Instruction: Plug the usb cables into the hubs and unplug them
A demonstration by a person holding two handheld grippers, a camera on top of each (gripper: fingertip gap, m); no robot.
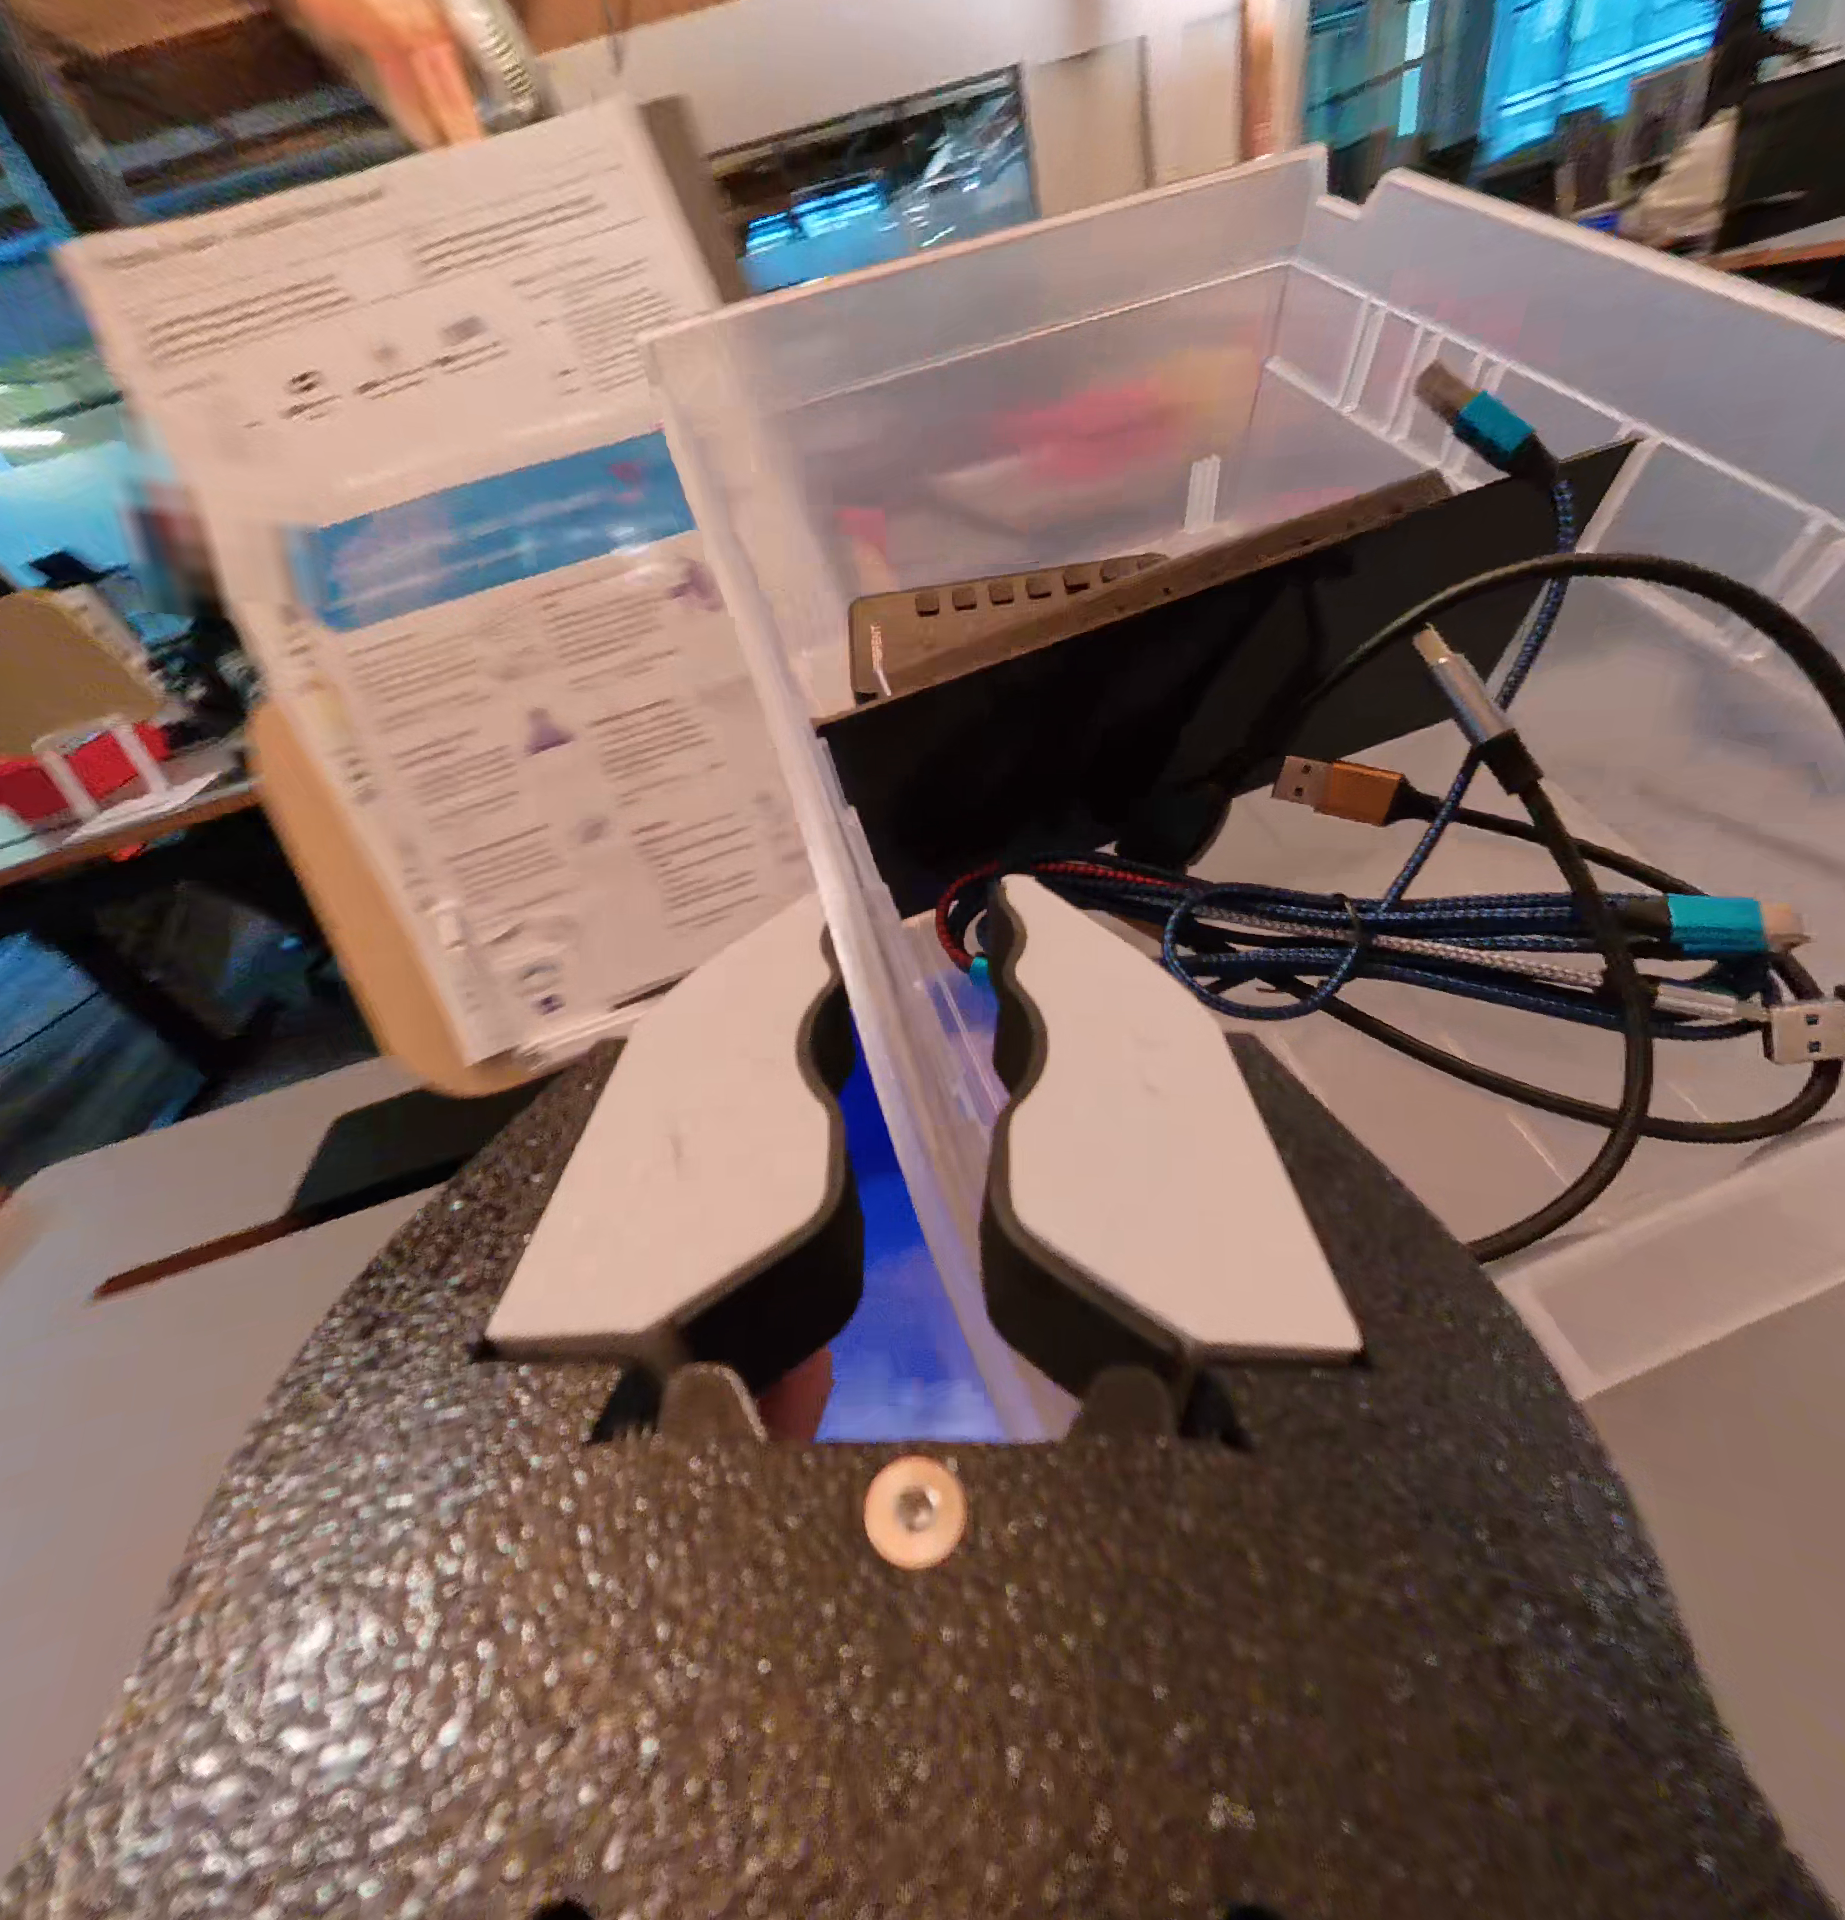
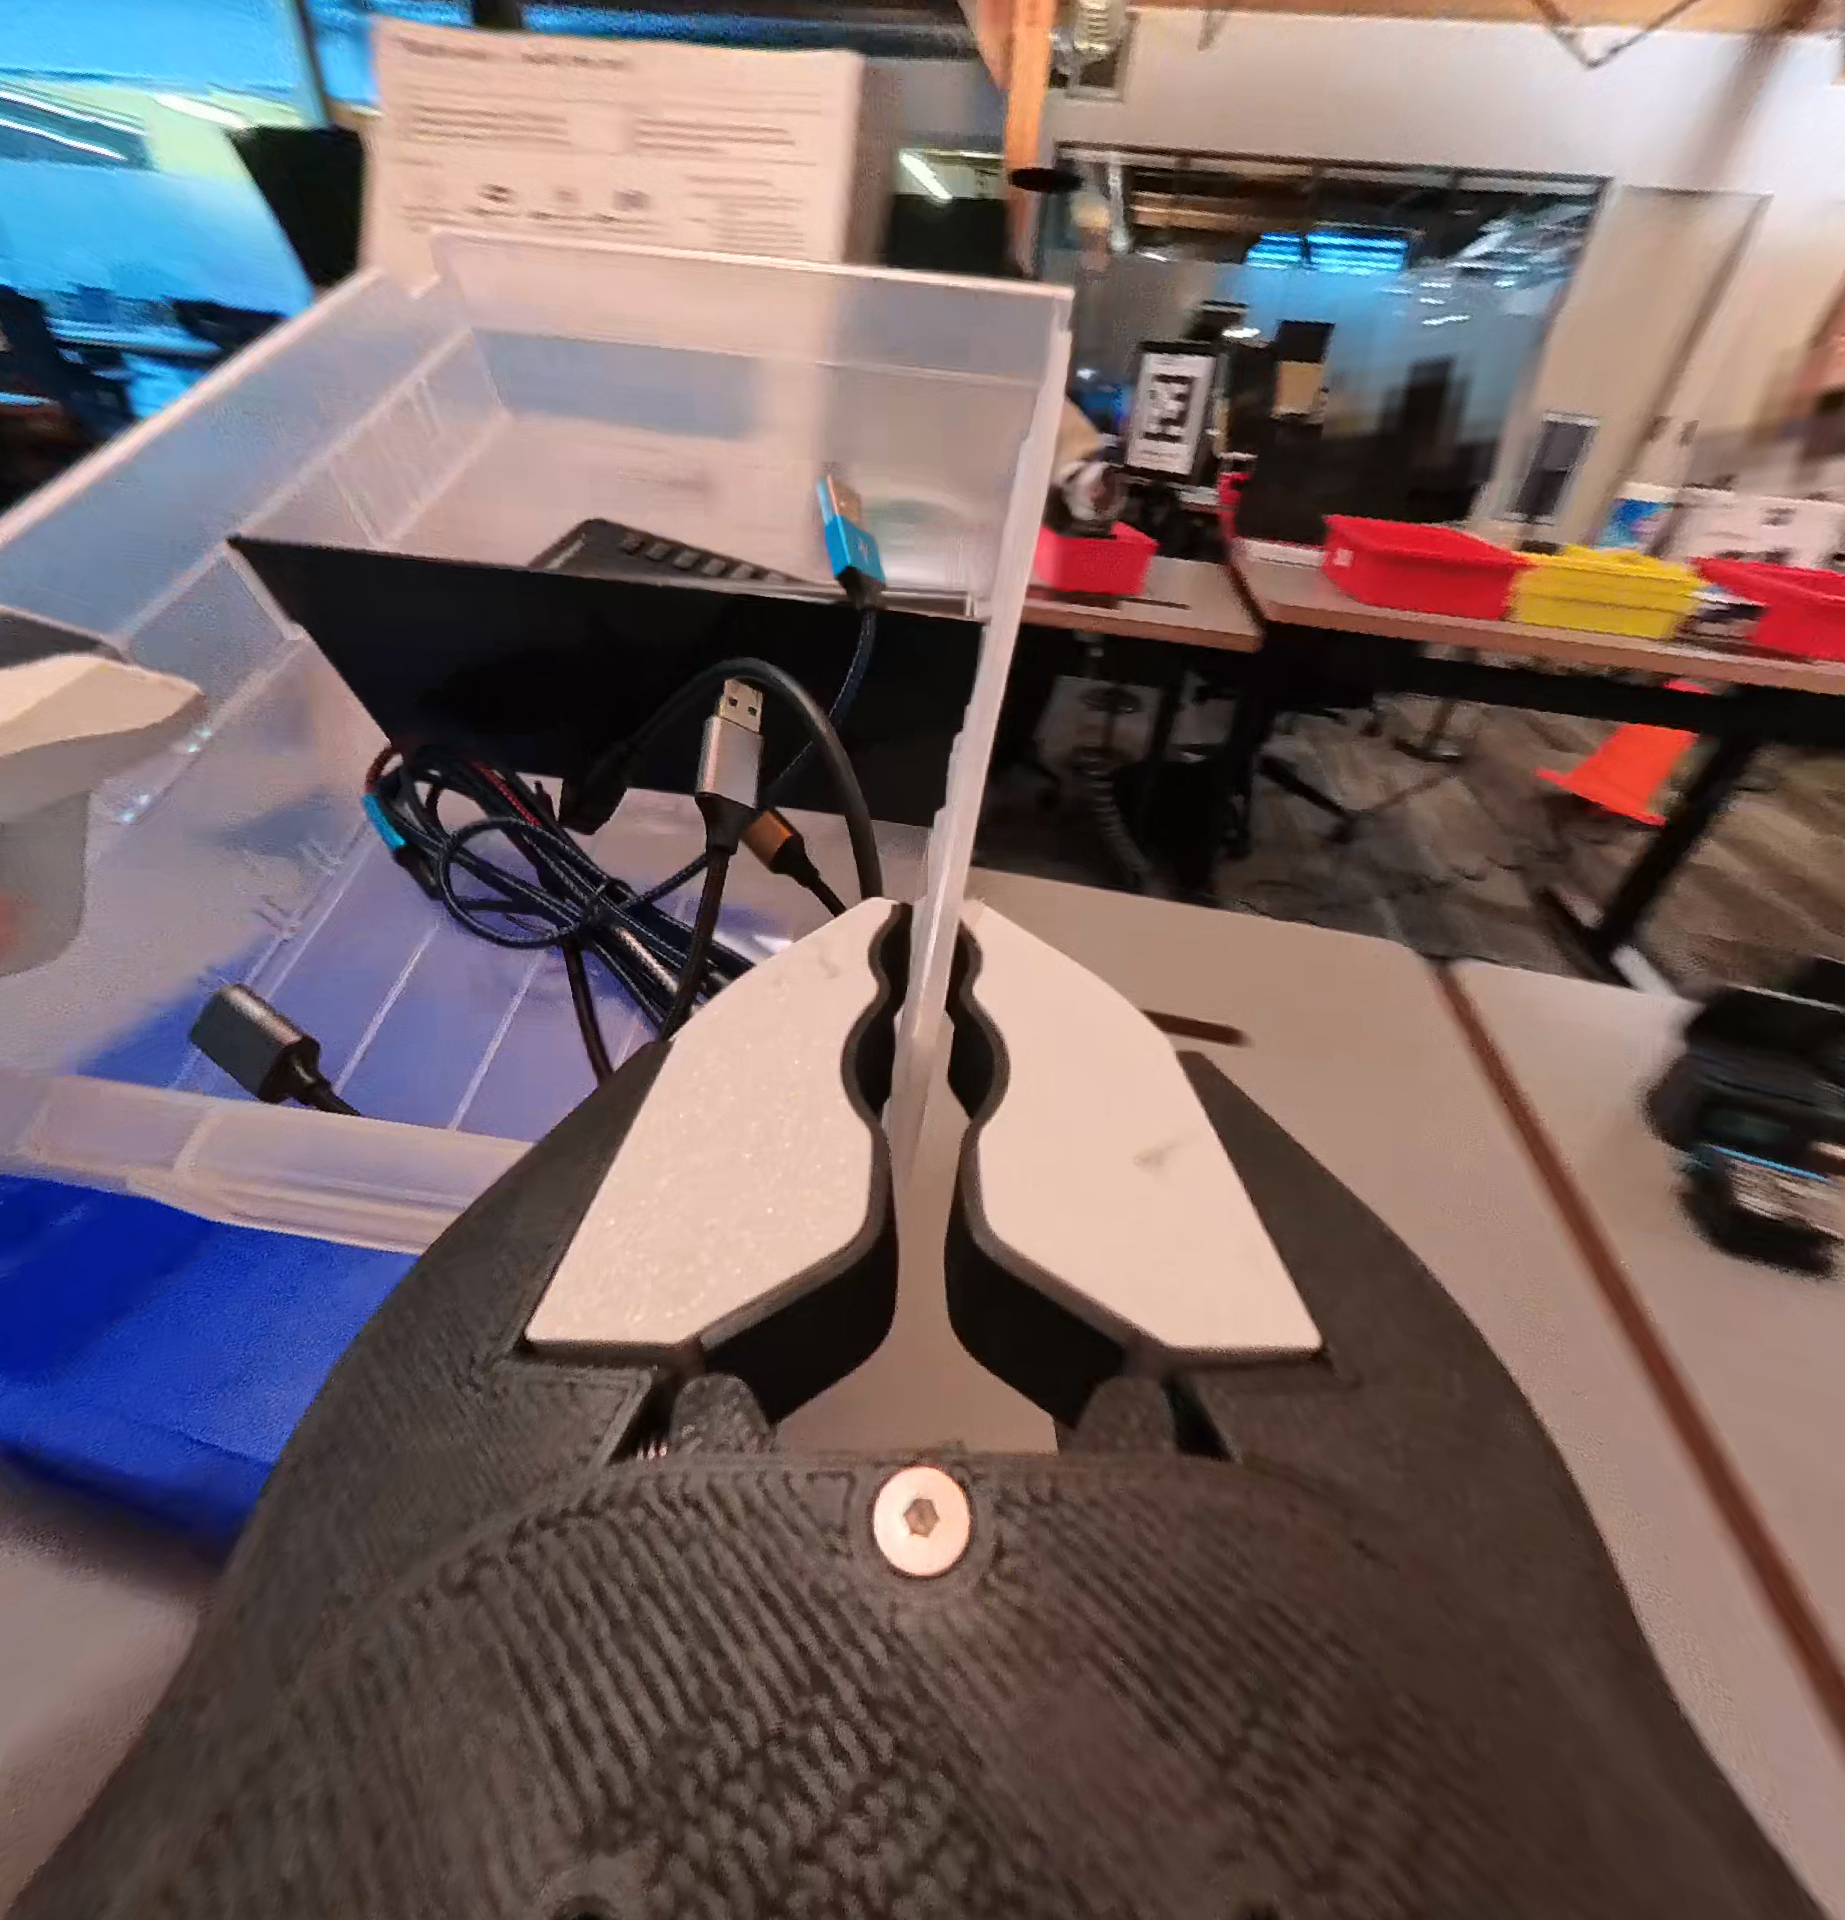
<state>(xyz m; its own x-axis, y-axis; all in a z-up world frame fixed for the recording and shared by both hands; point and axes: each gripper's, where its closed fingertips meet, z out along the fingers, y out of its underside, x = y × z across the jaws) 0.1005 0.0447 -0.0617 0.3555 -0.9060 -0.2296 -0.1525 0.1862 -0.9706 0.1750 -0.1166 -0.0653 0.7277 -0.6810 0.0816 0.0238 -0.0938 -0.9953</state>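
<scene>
grey table (image 2: 1261, 1039), workshop behind. left gripper (image 1: 902, 935) pinching left wall of clear plastic bin (image 1: 1676, 312); right gripper (image 2: 933, 914) pinching its right wall. inside: dark usb hub (image 1: 1105, 613) propped aslant, long axis across bin; usb cables (image 1: 1417, 935) tangled below, plugs pointing assorted ways.

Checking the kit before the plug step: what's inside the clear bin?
Inside the clear bin: a dark hub propped on a black panel, and a tangle of USB cables with loose plugs. Whatever lies beneath the panel is hidden.
</scene>
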